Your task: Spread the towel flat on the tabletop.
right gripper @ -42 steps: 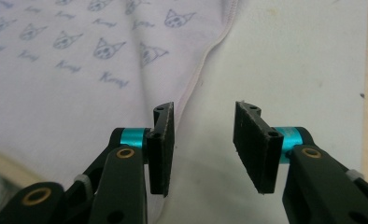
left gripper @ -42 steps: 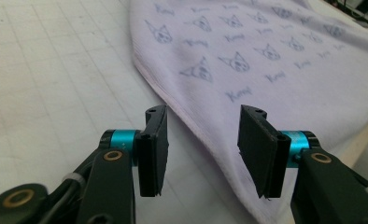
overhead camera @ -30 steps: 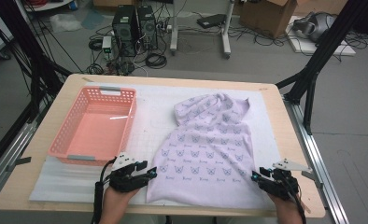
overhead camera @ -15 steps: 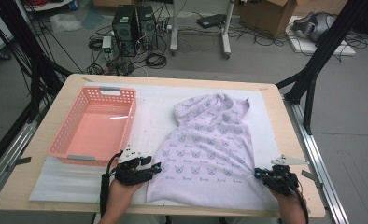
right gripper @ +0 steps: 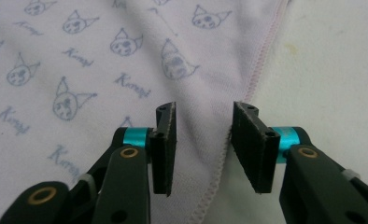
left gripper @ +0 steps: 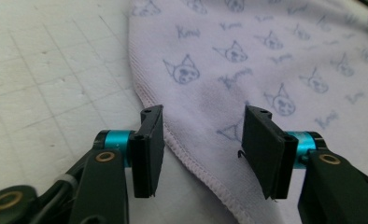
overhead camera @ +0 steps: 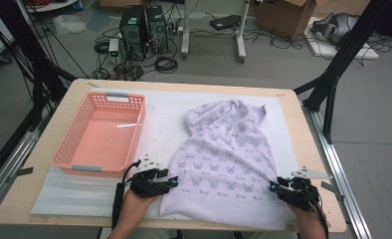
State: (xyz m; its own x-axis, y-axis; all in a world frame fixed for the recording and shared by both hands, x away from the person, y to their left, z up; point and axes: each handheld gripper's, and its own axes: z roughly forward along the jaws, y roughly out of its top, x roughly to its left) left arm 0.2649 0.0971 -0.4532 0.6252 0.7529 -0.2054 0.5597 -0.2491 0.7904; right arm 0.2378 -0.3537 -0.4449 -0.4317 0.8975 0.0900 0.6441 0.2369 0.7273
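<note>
— So how do the two tools stand?

— Both spread. The left gripper (left gripper: 198, 149) straddles the hemmed edge of the lilac cat-print cloth (overhead camera: 229, 159), its jaws having just narrowed, pads clear of the fabric. The right gripper (right gripper: 203, 147) has just widened over the opposite hem.

— And the hands?

— Each comes in low at the cloth's near corners on the white mat (overhead camera: 74, 184), beside the pink basket (overhead camera: 102, 132). Forearms are cut off below.
</note>
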